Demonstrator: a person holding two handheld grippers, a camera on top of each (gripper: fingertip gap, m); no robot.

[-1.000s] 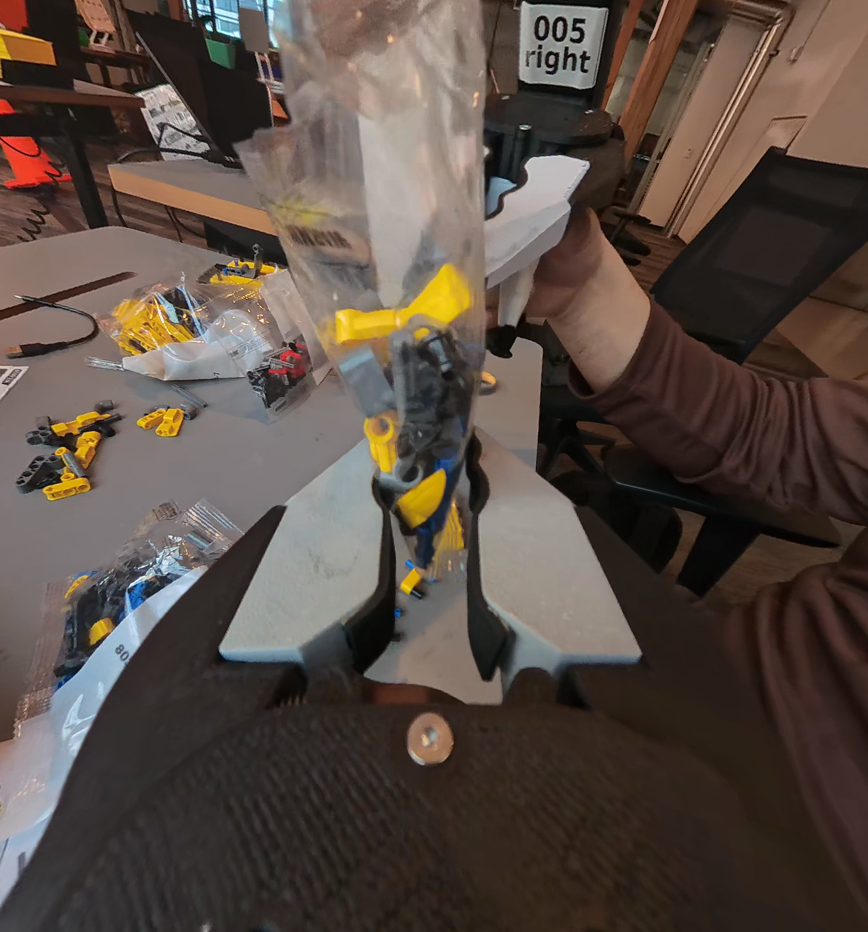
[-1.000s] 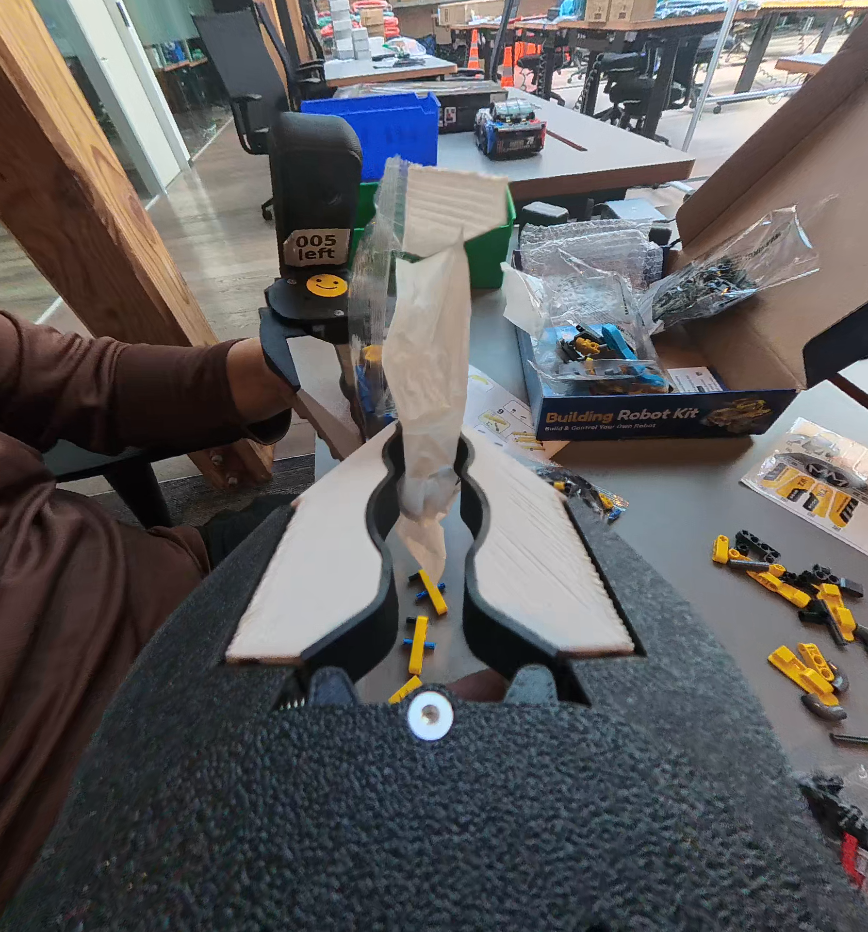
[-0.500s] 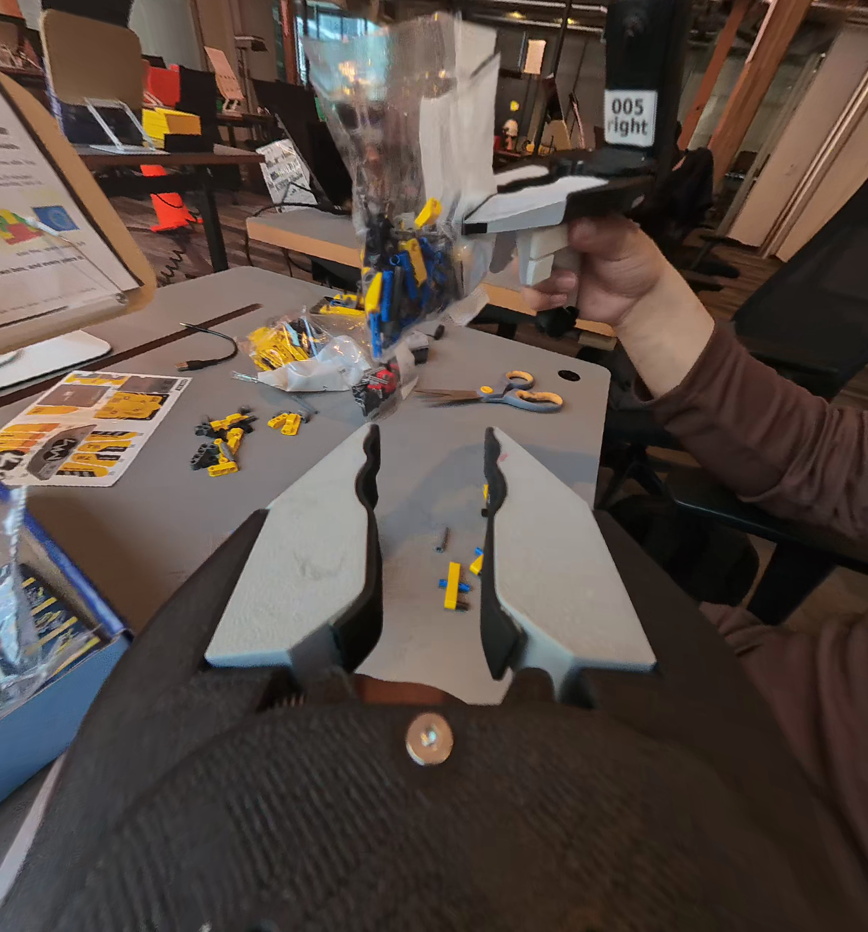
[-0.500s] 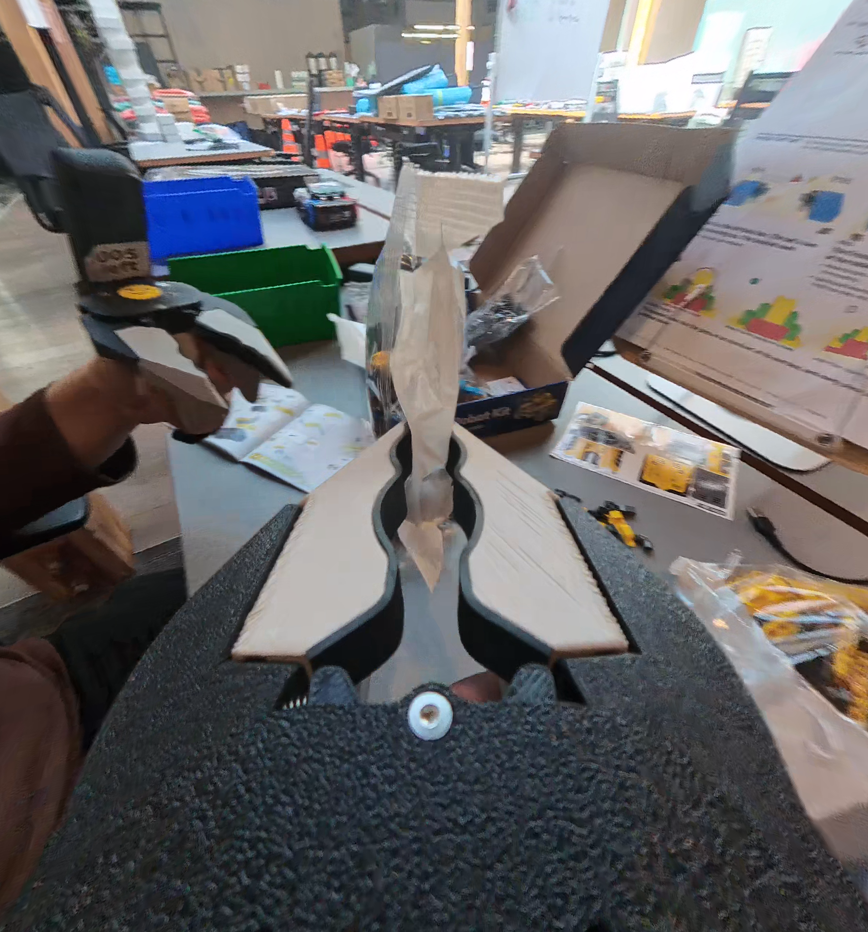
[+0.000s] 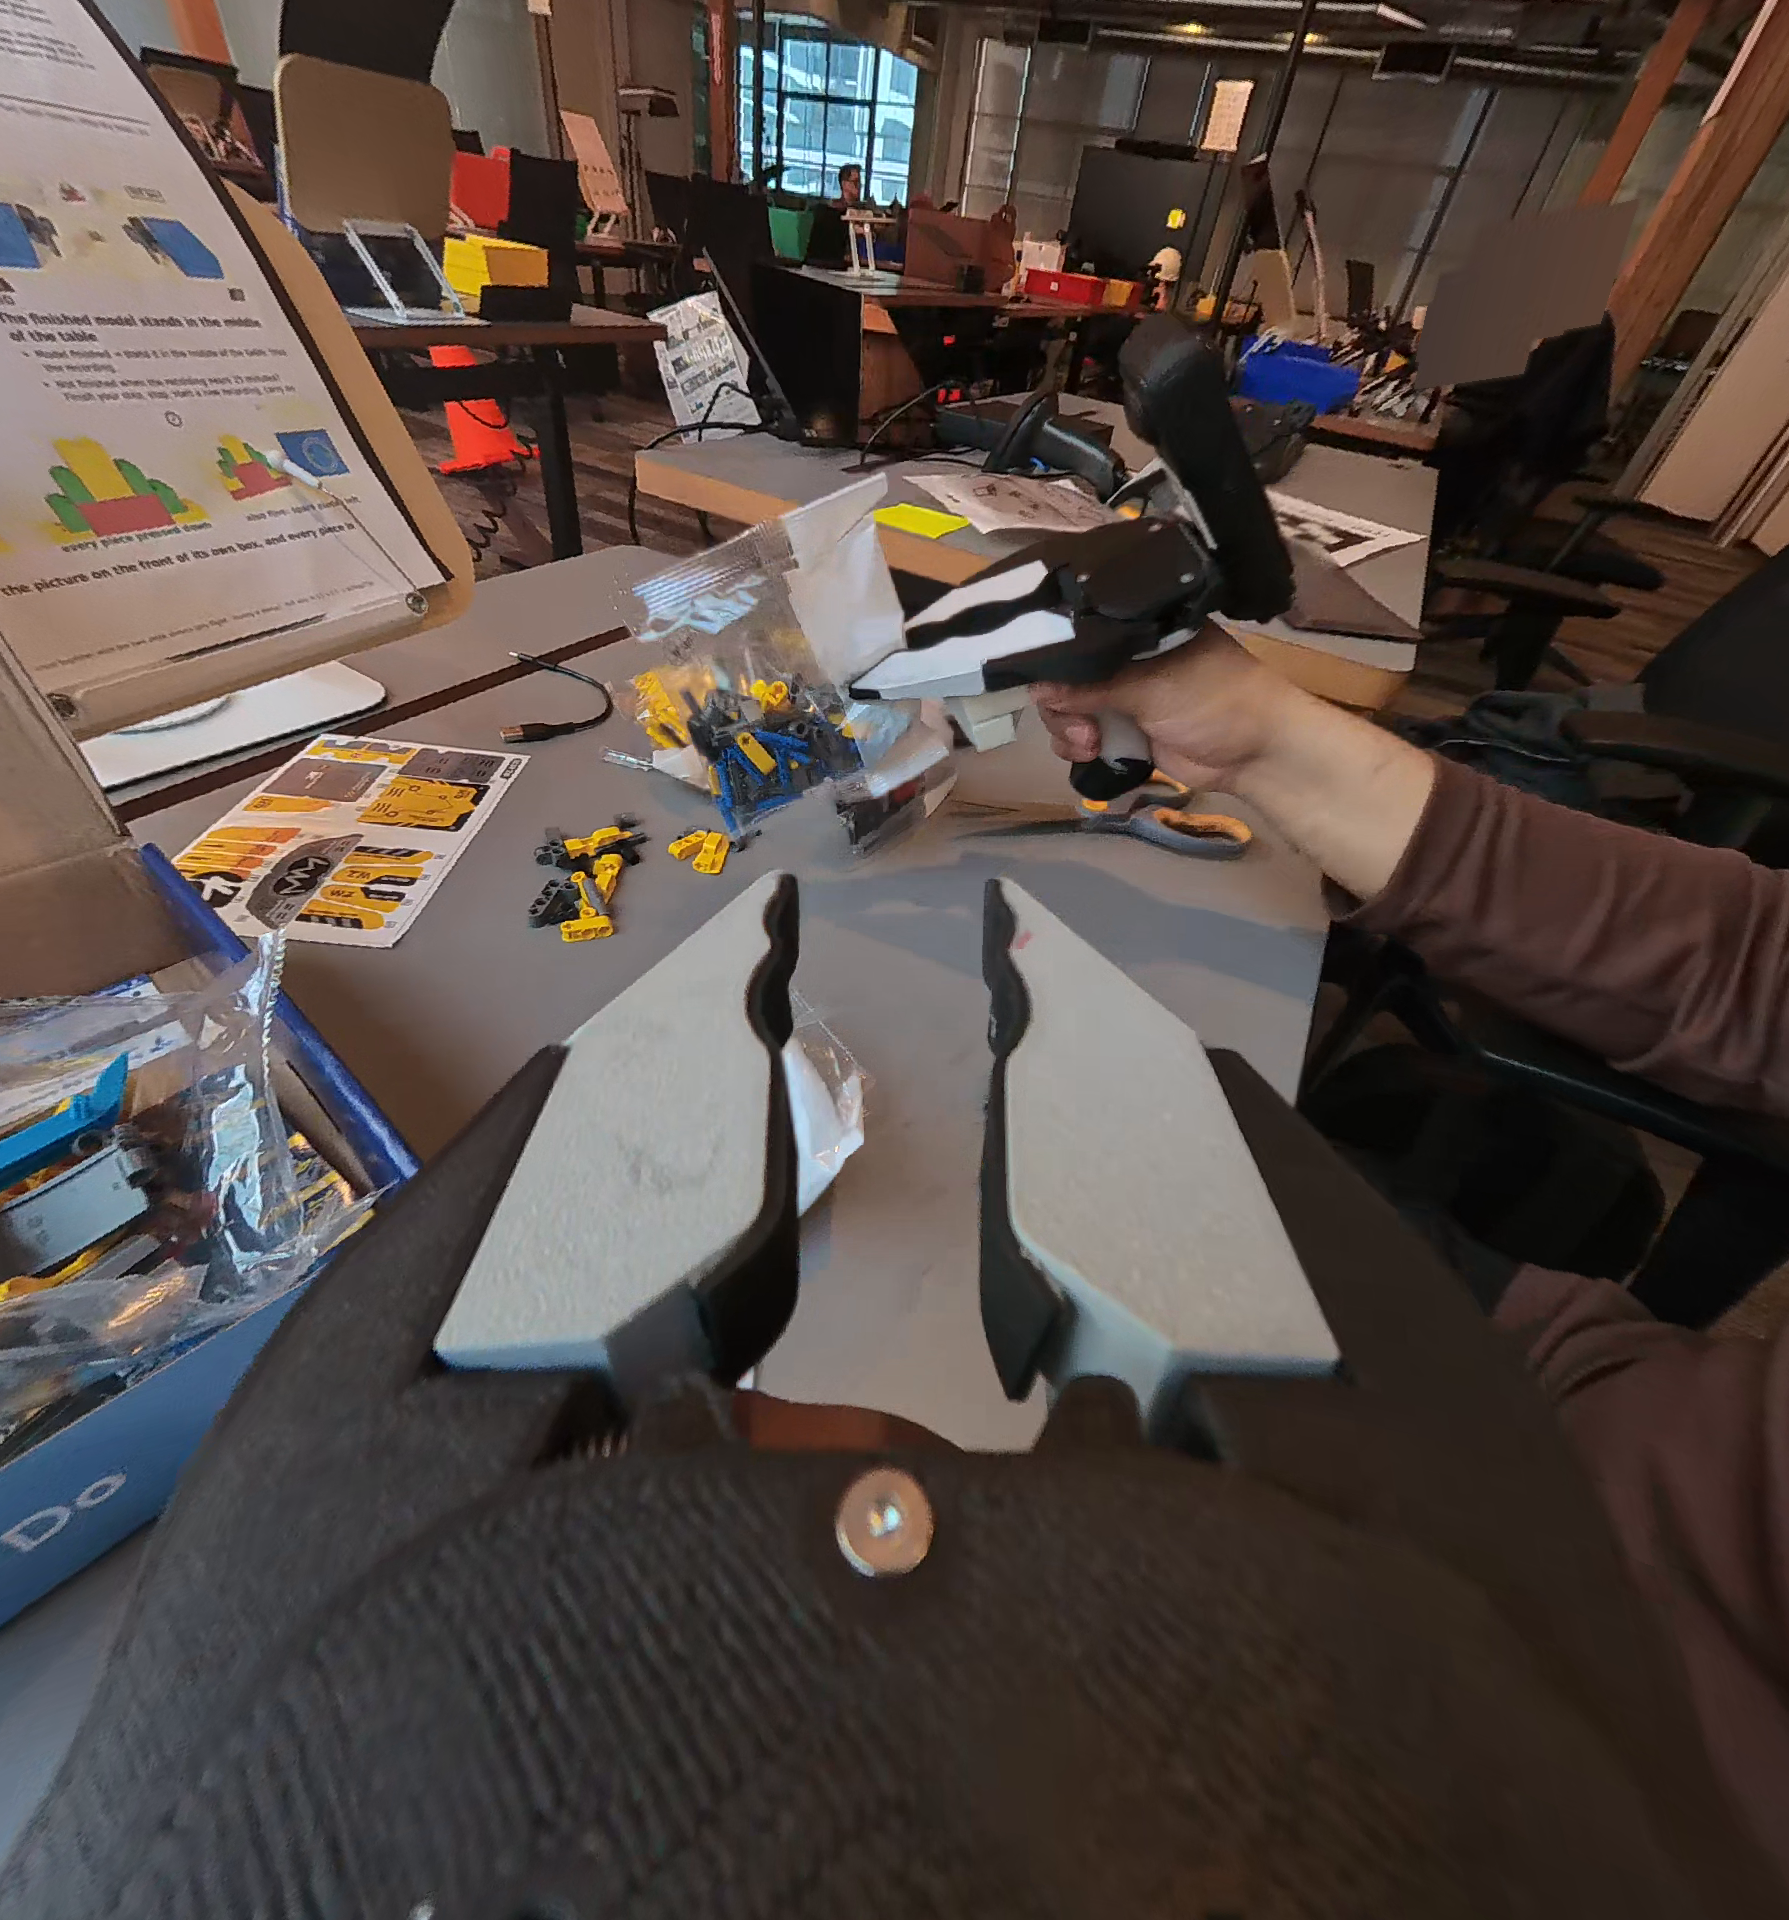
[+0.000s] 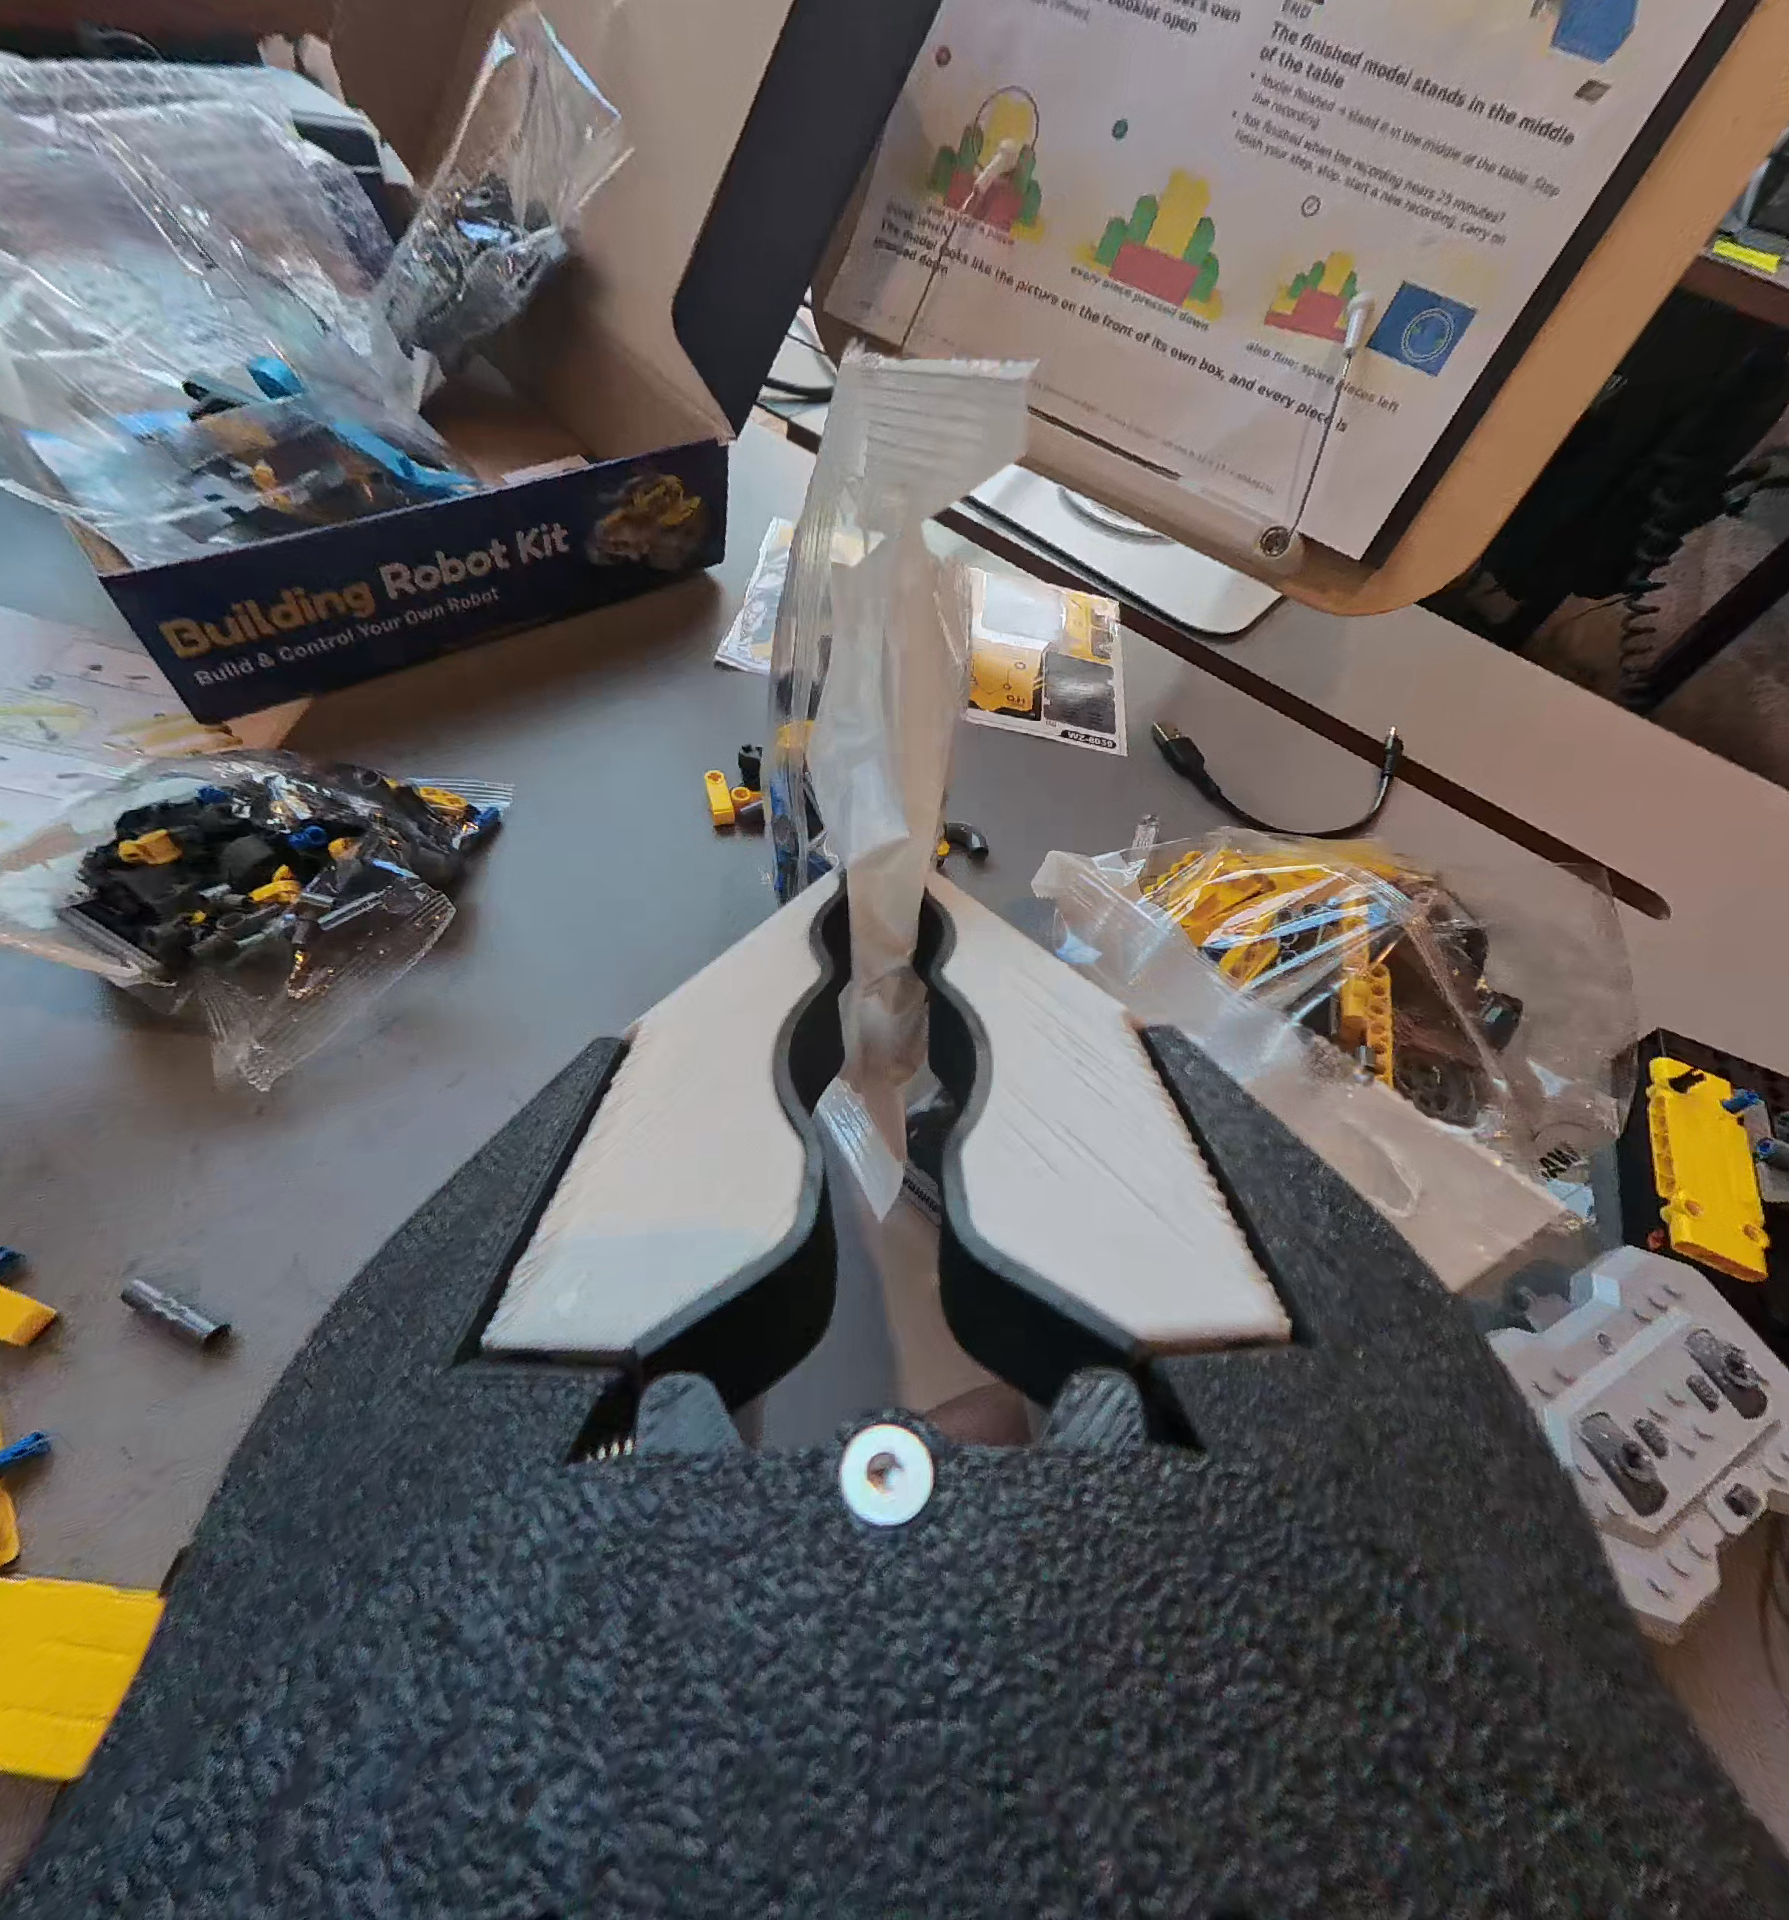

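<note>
My right gripper (image 6: 885, 899) is shut on the top strip of a clear plastic bag (image 6: 874, 623) of blue, yellow and black small parts. In the left wrist view this bag (image 5: 755, 717) hangs from the right gripper (image 5: 869, 681), just above the grey table (image 5: 1129, 966) and among other bags. My left gripper (image 5: 890, 904) is open and empty, low over the table's near side, well short of the bag. A small scrap of clear plastic (image 5: 822, 1096) lies by the inner side of its left finger; I cannot tell if they touch.
Loose yellow and black parts (image 5: 589, 883), a sticker sheet (image 5: 350, 831), scissors (image 5: 1160, 826) and a cable (image 5: 557, 707) lie on the table. A blue kit box (image 6: 402, 603), a bag of black parts (image 6: 246, 883), a bag of yellow parts (image 6: 1337, 935) and a grey block (image 6: 1648, 1455) surround the right gripper. An instruction board (image 5: 142, 364) stands behind. Measured from the fingertips, the grey block (image 6: 1648, 1455) is 20 cm or so from the right gripper and 50 cm from the left.
My left gripper let go of the bag's bottom, opened and drew back. My right gripper kept its hold and swung the bag away and down toward the table.
</note>
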